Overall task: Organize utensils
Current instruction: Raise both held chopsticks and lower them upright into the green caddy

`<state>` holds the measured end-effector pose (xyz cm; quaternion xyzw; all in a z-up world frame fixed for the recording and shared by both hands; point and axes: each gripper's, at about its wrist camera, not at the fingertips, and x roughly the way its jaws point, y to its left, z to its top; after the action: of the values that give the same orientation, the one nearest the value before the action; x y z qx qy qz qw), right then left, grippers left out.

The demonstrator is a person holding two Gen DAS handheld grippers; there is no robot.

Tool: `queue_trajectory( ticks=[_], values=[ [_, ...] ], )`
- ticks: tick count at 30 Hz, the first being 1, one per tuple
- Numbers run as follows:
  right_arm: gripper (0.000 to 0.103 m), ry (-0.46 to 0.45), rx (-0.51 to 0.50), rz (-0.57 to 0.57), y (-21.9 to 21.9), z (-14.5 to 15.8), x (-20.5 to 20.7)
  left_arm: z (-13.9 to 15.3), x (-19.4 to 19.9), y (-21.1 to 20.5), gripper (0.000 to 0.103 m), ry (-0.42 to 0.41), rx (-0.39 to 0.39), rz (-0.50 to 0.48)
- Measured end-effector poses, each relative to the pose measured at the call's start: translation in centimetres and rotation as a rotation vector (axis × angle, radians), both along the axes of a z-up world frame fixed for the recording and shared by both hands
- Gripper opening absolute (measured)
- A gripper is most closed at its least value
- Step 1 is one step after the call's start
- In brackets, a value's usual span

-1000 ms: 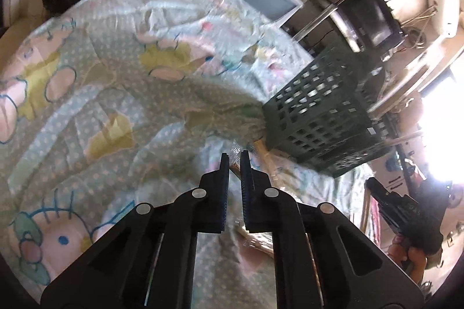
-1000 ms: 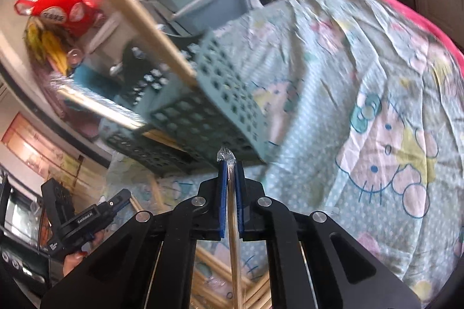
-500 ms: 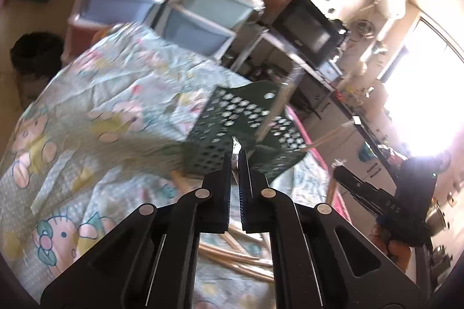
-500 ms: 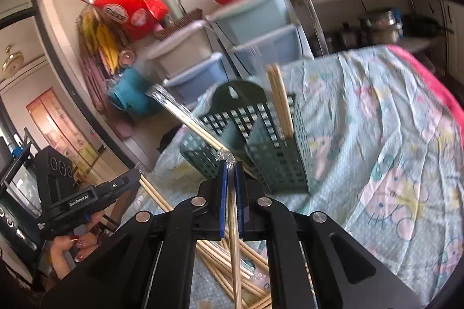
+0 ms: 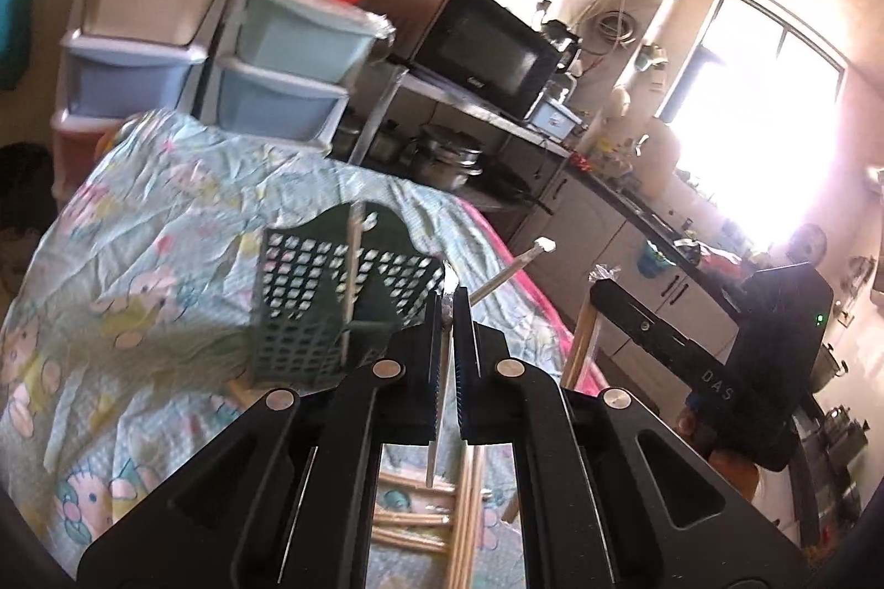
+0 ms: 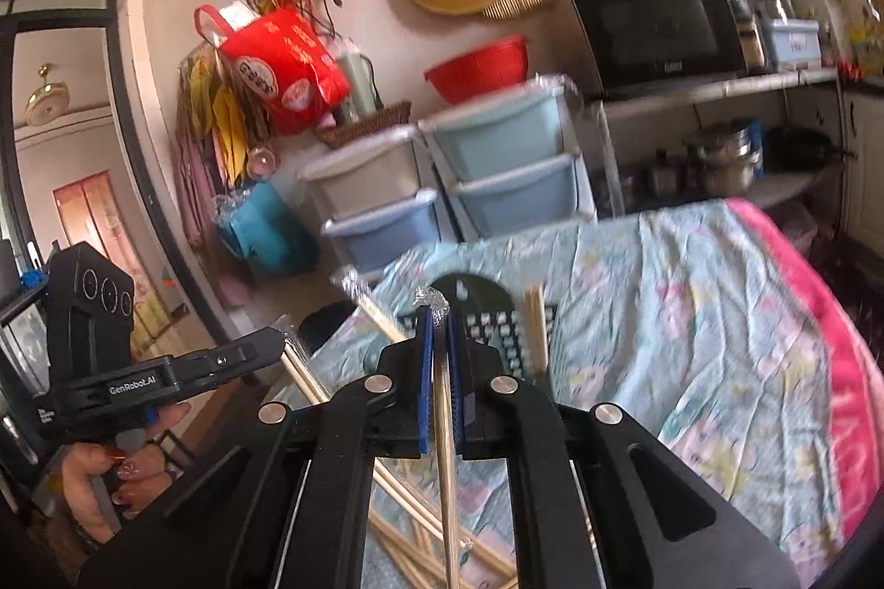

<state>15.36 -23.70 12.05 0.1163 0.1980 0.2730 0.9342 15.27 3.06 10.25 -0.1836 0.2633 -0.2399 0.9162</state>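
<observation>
My left gripper (image 5: 447, 307) is shut on a thin plastic-wrapped chopstick (image 5: 433, 434) that hangs down between its fingers above the table. My right gripper (image 6: 436, 318) is shut on another wrapped pair of chopsticks (image 6: 446, 467), its crinkled wrapper tip poking out above the pads. The dark green perforated utensil basket (image 5: 298, 313) stands on the table just beyond both grippers, also seen as the basket (image 6: 500, 318) in the right wrist view. One chopstick (image 5: 351, 268) stands upright in it, and another (image 5: 514, 268) leans out to the right. Several loose chopsticks (image 5: 420, 517) lie on the cloth below.
A light blue cartoon-print cloth (image 5: 166, 224) with a pink edge (image 6: 829, 357) covers the table. Stacked plastic drawers (image 5: 282, 69), a microwave (image 5: 486, 47) on a shelf and pots stand behind. A hand (image 6: 110, 489) holds the other gripper (image 6: 166, 373) at the left.
Both grippers have lifted up and back from the table with their chopsticks still clamped. The basket now sits lower and farther off, and the room behind has come into view.
</observation>
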Motion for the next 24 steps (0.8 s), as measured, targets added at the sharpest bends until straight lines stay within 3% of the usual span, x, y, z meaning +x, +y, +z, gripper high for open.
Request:
queue_trajectory(
  ticks=[10, 24],
  values=[
    [0.006, -0.145, 0.006, -0.008, 0.6, 3.0, 0.7, 3.5, 0.9, -0.8, 0.002, -0.072, 0.014, -0.011],
    [0.006, -0.327, 0.004, -0.016, 2.6, 8.0, 2.6, 8.5, 2.0, -0.3, 0.002, -0.183, 0.04, 0.061]
  ],
)
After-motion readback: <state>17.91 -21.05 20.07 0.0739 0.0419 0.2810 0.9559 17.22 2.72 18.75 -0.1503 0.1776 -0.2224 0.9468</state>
